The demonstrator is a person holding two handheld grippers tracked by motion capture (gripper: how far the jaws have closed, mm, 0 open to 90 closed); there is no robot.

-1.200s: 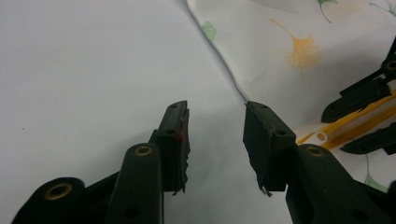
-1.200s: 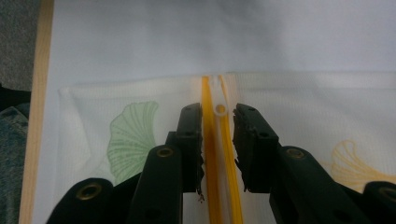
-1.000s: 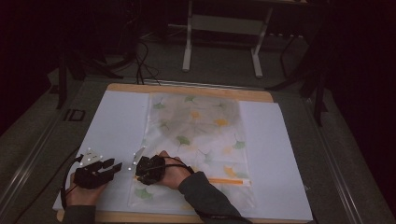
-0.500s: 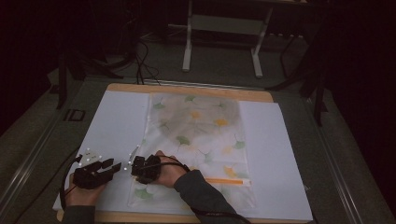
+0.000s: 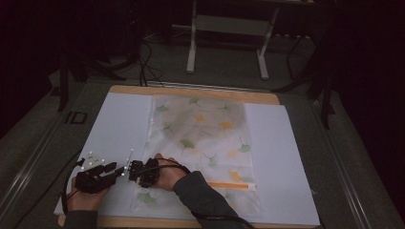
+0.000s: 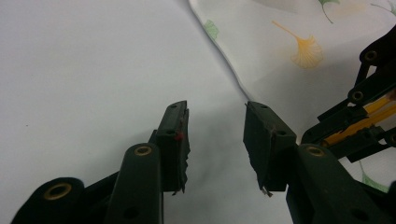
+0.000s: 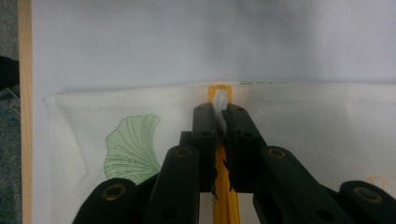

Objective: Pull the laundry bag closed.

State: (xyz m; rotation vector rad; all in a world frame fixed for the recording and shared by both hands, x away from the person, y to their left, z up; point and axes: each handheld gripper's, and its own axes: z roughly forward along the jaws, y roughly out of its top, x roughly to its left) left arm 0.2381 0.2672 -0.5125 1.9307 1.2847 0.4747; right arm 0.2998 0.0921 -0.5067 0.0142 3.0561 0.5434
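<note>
Both hands sit low at the lower left of the high view, close together. The right tool [image 7: 219,122] is squeezed tight on the white zipper slider [image 7: 220,100] at the end of the orange zipper [image 7: 223,205] of the leaf-print bag [image 5: 200,143]. The left tool [image 6: 215,140] is wide open, holding nothing, over the white surface [image 6: 84,70] beside the bag's edge.

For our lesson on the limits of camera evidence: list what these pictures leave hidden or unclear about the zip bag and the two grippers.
- High view: right gripper too small and dark to read its jaws.
- Right gripper view: white slider half covered by the jaws.
- Left gripper view: bag cut off by the frame edge.
- High view: bag's contents, veiled by its frosted printed film.
</note>
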